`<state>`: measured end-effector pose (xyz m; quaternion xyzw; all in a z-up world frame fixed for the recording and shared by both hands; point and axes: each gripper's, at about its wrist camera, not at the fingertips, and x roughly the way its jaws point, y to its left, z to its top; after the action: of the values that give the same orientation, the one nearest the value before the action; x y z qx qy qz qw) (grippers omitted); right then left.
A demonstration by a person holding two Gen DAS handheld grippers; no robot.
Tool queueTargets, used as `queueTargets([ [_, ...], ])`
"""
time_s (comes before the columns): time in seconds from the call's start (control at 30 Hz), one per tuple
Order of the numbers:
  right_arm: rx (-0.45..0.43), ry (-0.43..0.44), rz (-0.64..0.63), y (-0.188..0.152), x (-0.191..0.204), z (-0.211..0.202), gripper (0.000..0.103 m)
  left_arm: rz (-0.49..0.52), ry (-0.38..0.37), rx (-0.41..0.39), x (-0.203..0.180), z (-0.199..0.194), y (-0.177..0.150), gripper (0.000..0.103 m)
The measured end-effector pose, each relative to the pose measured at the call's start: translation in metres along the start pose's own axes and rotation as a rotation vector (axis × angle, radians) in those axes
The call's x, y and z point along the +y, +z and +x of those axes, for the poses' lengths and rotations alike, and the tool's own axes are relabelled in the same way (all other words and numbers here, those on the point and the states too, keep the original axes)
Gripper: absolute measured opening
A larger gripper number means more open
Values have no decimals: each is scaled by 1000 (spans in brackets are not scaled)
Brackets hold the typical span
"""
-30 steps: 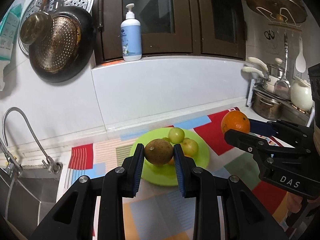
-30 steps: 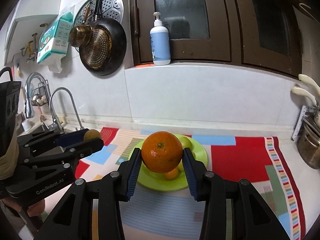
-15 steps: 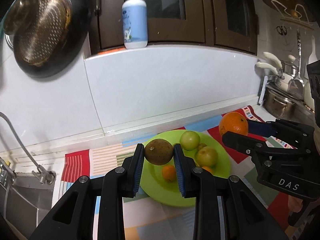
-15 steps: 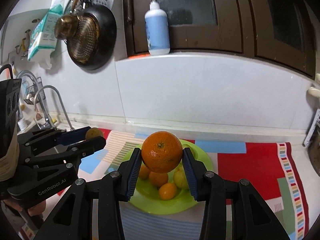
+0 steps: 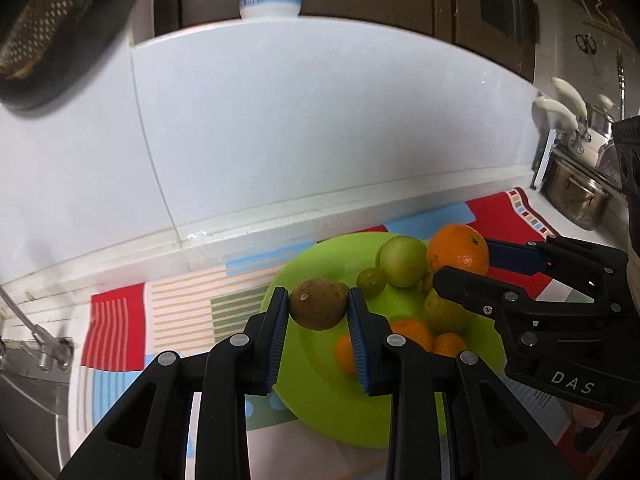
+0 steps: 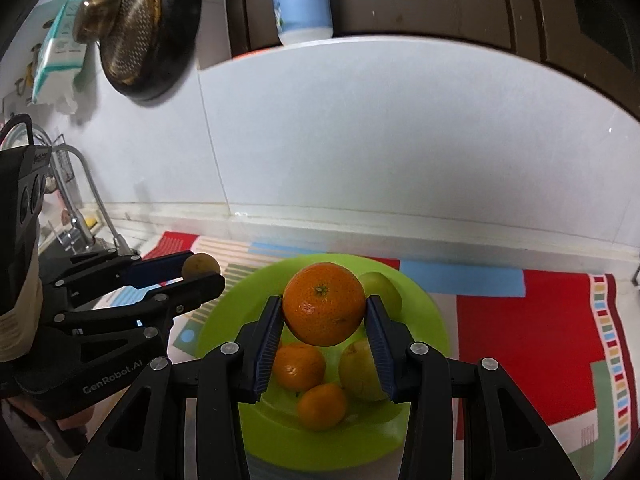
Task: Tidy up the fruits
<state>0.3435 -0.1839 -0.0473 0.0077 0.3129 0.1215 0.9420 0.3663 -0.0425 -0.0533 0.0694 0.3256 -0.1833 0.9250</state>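
Note:
A lime green plate [image 5: 320, 384] [image 6: 420, 304] lies on a patterned mat and holds several small oranges and green fruits. My left gripper [image 5: 319, 309] is shut on a brown round fruit [image 5: 318, 303], held just above the plate's left part. My right gripper [image 6: 324, 312] is shut on a large orange [image 6: 324, 303] and hovers over the plate's middle. In the left wrist view the right gripper [image 5: 472, 270] comes in from the right with the orange [image 5: 458, 249]. The right wrist view shows the left gripper [image 6: 200, 271] with the brown fruit [image 6: 201, 265] at the left.
A white tiled wall rises right behind the mat. A sink with a tap [image 6: 86, 208] lies to the left. Pots [image 5: 578, 196] stand at the right. A pan and strainer [image 6: 140, 28] hang on the wall, and a soap bottle [image 6: 302, 0] stands on the ledge above.
Both grippers have moved forward and down toward the plate, each still holding its fruit. The plate and its fruits now look larger and closer under the fingers.

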Motion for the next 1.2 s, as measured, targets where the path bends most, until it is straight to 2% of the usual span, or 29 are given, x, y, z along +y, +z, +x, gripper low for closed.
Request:
queueTargets([
  [0.2, 37, 10, 23, -3, -6, 21, 43, 1, -27, 33, 0, 20, -2, 30],
  [0.3, 43, 10, 28, -3, -7, 26, 44, 11, -20, 33, -1, 23, -1, 36],
  [0.4, 23, -6, 38, -1, -8, 22, 59, 6, -8, 36, -1, 20, -2, 41],
  [0.47, 0, -23, 41, 0, -8, 17, 60, -1, 7, 32, 0, 14, -1, 42],
  [0.6, -15, -41, 43, 1, -5, 4, 60, -5, 44, 9, -1, -4, -1, 51],
  [0.73, -37, -77, 45, -1, 1, -15, 72, -12, 90, -21, -4, -31, -2, 60],
  [0.9, -72, -118, 65, -6, 3, -49, 78, -31, 166, -60, -3, -66, -7, 73],
  [1.03, -86, -138, 85, -10, 6, -71, 81, -39, 194, -90, -3, -90, -12, 87],
  [1.2, -98, -160, 100, -18, 20, -96, 84, -48, 207, -104, -1, -118, -23, 95],
])
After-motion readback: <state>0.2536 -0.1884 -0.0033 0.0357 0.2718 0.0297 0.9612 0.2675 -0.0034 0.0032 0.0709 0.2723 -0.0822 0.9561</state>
